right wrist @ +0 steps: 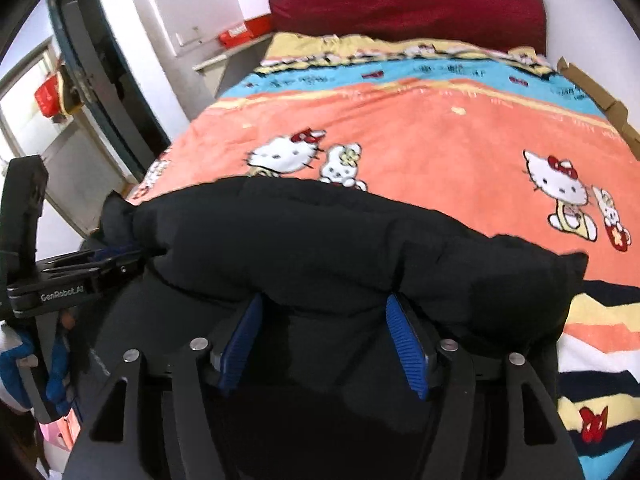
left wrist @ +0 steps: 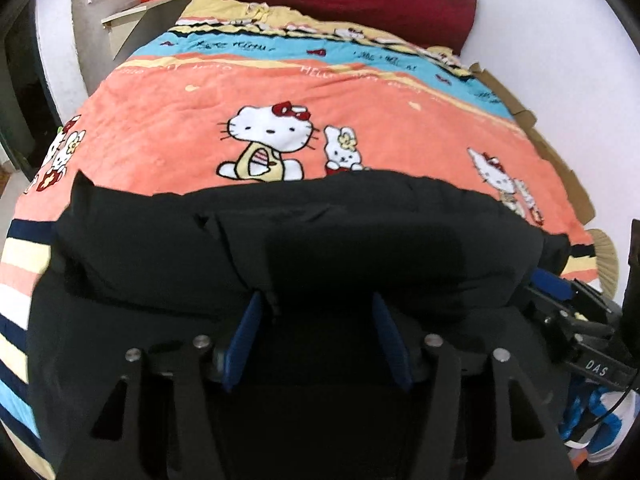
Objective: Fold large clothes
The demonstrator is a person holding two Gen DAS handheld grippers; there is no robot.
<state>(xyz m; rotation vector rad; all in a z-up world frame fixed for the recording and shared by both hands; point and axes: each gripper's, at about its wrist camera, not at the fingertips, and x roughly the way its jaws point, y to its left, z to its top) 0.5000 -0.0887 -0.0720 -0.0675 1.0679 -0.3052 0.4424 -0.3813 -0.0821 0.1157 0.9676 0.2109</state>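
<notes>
A black padded garment (left wrist: 304, 236) lies across the near end of the bed, on an orange cartoon-cat blanket (left wrist: 360, 100), its far edge rolled into a thick bolster running from side to side. My left claw (left wrist: 318, 340) points down at the garment's near part; its 2 blue pads (left wrist: 244, 340) stand apart with dark fabric between them, and I cannot tell whether they press on it. My right claw (right wrist: 326, 344) sits likewise, its 2 ribbed blue pads (right wrist: 404, 344) spread below the rolled edge, with fabric between them; contact is not clear there either. In the left view my right claw shows at the garment's right end (left wrist: 576, 312); in the right view my left claw shows at its left end (right wrist: 92, 272). A dark red headboard (right wrist: 404, 8) stands at the far end of the bed.
</notes>
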